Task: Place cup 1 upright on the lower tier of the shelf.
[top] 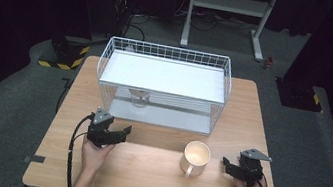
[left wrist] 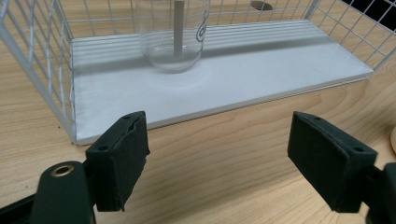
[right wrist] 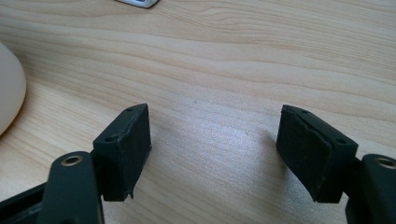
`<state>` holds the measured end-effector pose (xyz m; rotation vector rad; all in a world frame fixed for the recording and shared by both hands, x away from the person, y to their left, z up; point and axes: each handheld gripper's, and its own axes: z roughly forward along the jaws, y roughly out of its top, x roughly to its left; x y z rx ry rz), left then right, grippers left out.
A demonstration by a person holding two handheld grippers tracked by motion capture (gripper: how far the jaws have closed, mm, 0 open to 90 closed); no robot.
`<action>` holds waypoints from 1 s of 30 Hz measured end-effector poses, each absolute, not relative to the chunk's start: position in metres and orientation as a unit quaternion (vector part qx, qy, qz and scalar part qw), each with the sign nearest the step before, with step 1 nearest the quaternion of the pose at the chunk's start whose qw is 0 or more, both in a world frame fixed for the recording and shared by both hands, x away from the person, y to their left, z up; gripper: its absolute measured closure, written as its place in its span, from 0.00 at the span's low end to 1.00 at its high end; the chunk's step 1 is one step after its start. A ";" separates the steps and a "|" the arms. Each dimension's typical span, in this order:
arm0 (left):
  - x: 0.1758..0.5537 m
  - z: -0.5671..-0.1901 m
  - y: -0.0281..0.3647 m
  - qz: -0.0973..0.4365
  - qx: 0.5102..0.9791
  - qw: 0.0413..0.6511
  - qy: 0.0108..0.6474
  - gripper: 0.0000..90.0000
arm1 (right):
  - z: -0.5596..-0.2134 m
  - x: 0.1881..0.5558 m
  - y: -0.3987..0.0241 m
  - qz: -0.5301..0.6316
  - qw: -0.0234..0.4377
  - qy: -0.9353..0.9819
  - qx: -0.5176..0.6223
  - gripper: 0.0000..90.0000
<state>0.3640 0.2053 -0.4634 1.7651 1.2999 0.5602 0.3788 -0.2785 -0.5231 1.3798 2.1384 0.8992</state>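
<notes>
Sitting on a light wooden table (top: 152, 172): white wire-mesh rack w/ flat white shelf boards (top: 163, 85), open toward the person. Standing upright on the lower board, left of centre: clear glass cup w/ a stick-like stem inside (top: 140, 98). Resting in front of the rack, well apart from it: cream ceramic mug (top: 195, 157), handle pointing toward the person, mouth up.

Hovering just above the table, front-left of the rack: left gripper (top: 120, 133), jaws roughly half open, holding nothing; in the left gripper view (left wrist: 217, 156), looking straight at the glass beyond the board's front edge. Waiting near the mug's right side: right gripper (top: 227, 163), jaws parted about the same, also holding nothing; bare wood showing between its black pads (right wrist: 135, 149).

Probably reaching for the glass w/ the left. Advising: keeping jaws level & low, opening wider before entering, sliding in under the upper shelf w/o brushing the side wires, centring on the glass's lower body, closing gently, glass likely slippery & light. Leaving the right parked clear of the mug.
</notes>
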 end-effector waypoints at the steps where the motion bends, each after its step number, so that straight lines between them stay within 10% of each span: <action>1: 0.363 -0.464 0.206 0.225 0.708 0.423 0.519 0.23 | -0.523 0.379 -0.278 0.325 0.219 0.773 0.499 0.29; 30: 0.340 -0.477 0.210 0.229 0.711 0.408 0.525 0.23 | -0.523 0.379 -0.278 0.325 0.219 0.773 0.499 0.29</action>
